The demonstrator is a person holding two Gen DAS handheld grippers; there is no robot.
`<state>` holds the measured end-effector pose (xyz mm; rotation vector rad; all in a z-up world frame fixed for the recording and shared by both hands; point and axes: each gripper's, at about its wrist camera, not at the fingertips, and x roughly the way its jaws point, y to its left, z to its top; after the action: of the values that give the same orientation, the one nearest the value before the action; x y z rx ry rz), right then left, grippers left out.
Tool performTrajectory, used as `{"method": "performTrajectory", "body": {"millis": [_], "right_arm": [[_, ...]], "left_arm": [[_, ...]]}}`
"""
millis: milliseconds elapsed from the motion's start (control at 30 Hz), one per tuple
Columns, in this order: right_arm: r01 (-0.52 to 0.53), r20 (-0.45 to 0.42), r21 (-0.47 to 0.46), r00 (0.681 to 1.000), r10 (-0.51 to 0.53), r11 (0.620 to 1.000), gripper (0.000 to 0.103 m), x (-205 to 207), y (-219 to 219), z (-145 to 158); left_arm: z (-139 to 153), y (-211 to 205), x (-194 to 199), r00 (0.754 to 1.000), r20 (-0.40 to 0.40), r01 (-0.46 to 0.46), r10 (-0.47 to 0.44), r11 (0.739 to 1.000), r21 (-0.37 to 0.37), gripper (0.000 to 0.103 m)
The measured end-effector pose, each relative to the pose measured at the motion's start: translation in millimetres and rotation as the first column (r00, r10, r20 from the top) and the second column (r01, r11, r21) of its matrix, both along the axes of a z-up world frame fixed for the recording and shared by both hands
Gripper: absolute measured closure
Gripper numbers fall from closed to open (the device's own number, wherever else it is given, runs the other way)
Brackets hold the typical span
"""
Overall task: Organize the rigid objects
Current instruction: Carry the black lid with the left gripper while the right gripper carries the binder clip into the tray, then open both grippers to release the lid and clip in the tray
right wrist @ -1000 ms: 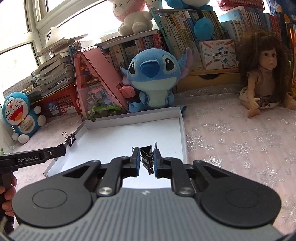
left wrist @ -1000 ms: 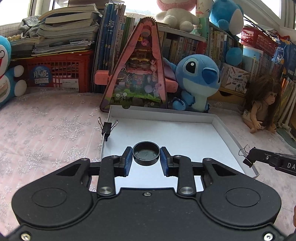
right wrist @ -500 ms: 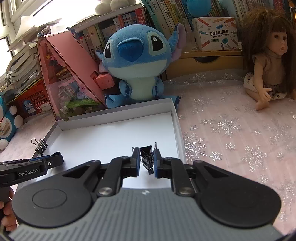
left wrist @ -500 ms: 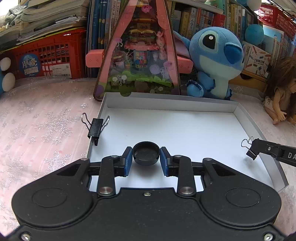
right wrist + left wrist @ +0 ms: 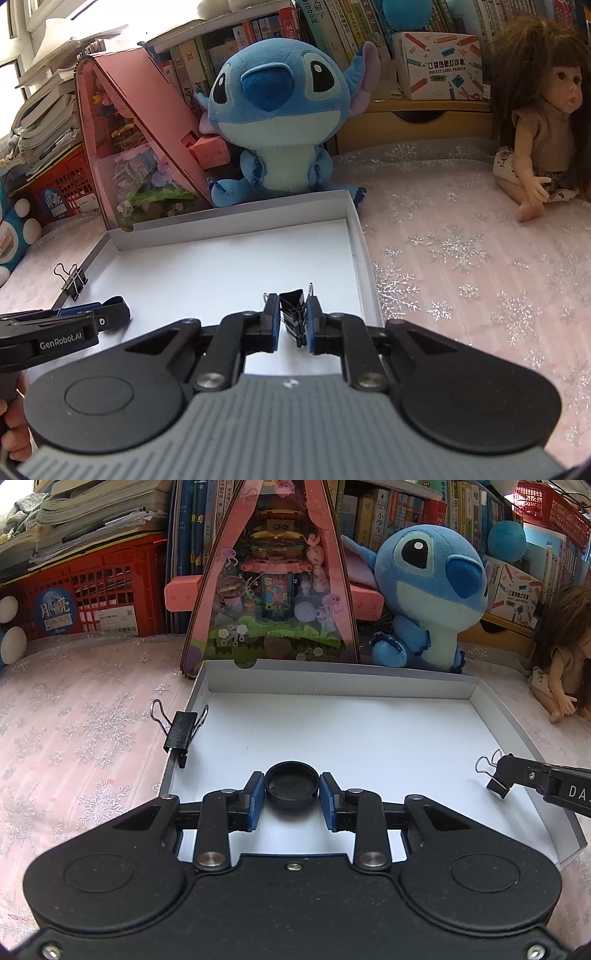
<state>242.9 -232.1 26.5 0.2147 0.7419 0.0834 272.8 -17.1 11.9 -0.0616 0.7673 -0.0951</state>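
My left gripper (image 5: 292,797) is shut on a round black cap (image 5: 291,789) and holds it over the near part of a shallow white box (image 5: 369,738). My right gripper (image 5: 292,320) is shut on a small black binder clip (image 5: 293,315), over the box's right side near its wall (image 5: 364,266); it also shows in the left wrist view (image 5: 496,775). A second black binder clip (image 5: 181,729) is clamped on the box's left wall and also shows in the right wrist view (image 5: 74,282). The left gripper shows at the left of the right wrist view (image 5: 107,314).
Behind the box stand a pink triangular toy house (image 5: 273,590) and a blue Stitch plush (image 5: 428,590). A doll (image 5: 535,122) sits to the right on the pink snowflake cloth (image 5: 480,258). A red crate (image 5: 92,594) and books line the back.
Both grippers have moved forward and lower over the box, each keeping its hold. The box and the toys behind it look larger and closer.
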Motion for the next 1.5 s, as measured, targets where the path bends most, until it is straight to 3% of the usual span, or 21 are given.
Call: {"method": "performTrajectory", "body": {"millis": [100, 133, 500, 767, 1167, 1333, 1500], "right_arm": [[-0.018, 0.004, 0.008, 1.000, 0.018, 1.000, 0.073, -2, 1, 2], [-0.017, 0.007, 0.008, 1.000, 0.017, 1.000, 0.059, -3, 1, 3], [-0.064, 0.100, -0.042, 0.993, 0.068, 0.997, 0.037, -46, 0, 25], [-0.126, 0.149, -0.056, 0.980, 0.133, 0.991, 0.031, -90, 0, 33], [-0.180, 0.191, -0.092, 0.962, 0.195, 0.979, 0.027, -148, 3, 28], [-0.176, 0.212, -0.160, 0.955, 0.208, 0.971, 0.025, -172, 5, 21], [-0.176, 0.211, -0.207, 0.952, 0.220, 0.962, 0.025, -194, 6, 12]], "left_arm": [[4, 2, -3, 1.000, -0.007, 0.011, -0.011, 0.999, -0.036, 0.070], [6, 3, -5, 1.000, -0.002, 0.013, -0.013, 0.999, -0.042, 0.064], [34, 6, -51, 0.994, 0.081, 0.074, -0.070, 0.996, -0.050, 0.036], [41, 10, -98, 0.987, 0.122, 0.115, -0.109, 0.993, -0.039, 0.032], [25, 18, -171, 0.979, 0.158, 0.138, -0.131, 0.990, -0.034, 0.032], [22, 27, -200, 0.971, 0.206, 0.122, -0.122, 0.992, 0.015, 0.033], [19, 42, -221, 0.972, 0.207, 0.110, -0.113, 0.994, 0.024, 0.034]]}}
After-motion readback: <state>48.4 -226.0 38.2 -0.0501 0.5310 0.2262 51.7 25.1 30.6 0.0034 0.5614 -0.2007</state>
